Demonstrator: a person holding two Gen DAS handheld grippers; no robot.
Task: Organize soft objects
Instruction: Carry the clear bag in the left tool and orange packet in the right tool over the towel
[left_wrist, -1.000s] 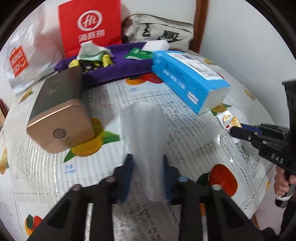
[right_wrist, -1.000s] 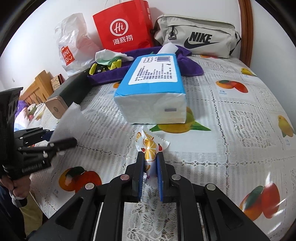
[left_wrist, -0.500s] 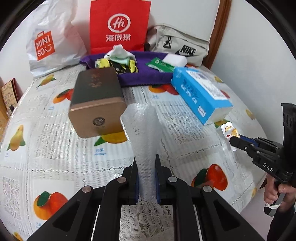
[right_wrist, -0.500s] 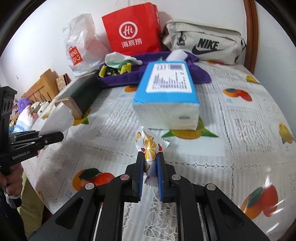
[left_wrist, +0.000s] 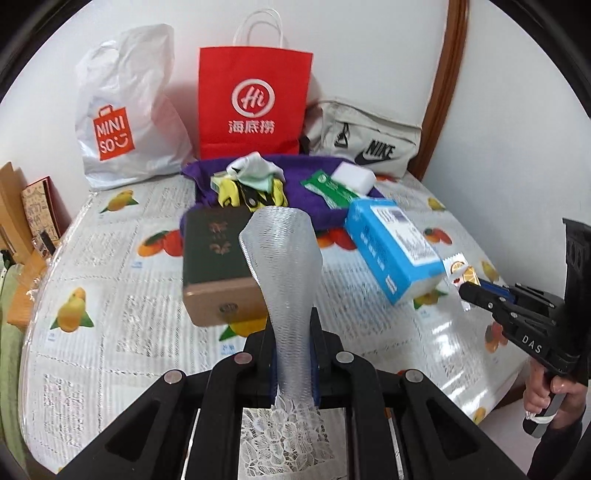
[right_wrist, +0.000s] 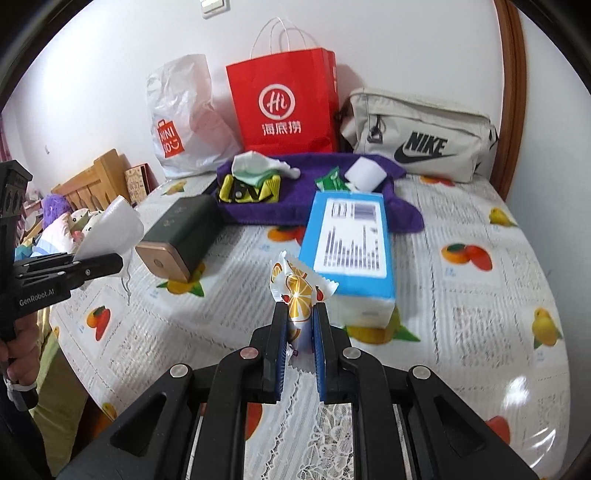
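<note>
The left gripper (left_wrist: 293, 343) is pressed together on a white foam net sleeve (left_wrist: 284, 258), whose flared top stands up in the centre of the left wrist frame. A second ago its jaws stood wider around the sleeve, which looked blurred and low over the table; they have since closed fully and pinch its lower part flat. The sleeve now hangs clear of the tablecloth (left_wrist: 110, 295), and the whole table has dropped lower in the frame, so the sleeve has been lifted.

The right gripper (right_wrist: 298, 325) pinches a small orange-printed snack packet (right_wrist: 295, 286) just as it did a second ago; the grip is unchanged. The packet, which then sat low against the cloth in front of the blue tissue pack (right_wrist: 349, 236), now rides higher, overlapping the pack's front left corner in the right wrist frame.

My judgement is that both pick-ups are done and the carrying step has started. The likely goal is the purple cloth (left_wrist: 325, 210) in the upper middle of the left frame, where other soft items already lie: a crumpled white and green cloth (left_wrist: 255, 171), a yellow and black bundle (left_wrist: 251, 195), a green packet (left_wrist: 332, 188) and a white sponge block (left_wrist: 352, 177). The dark box (left_wrist: 214, 254) stands between the sleeve and that pile, so the left hand must pass over or around it.
</note>
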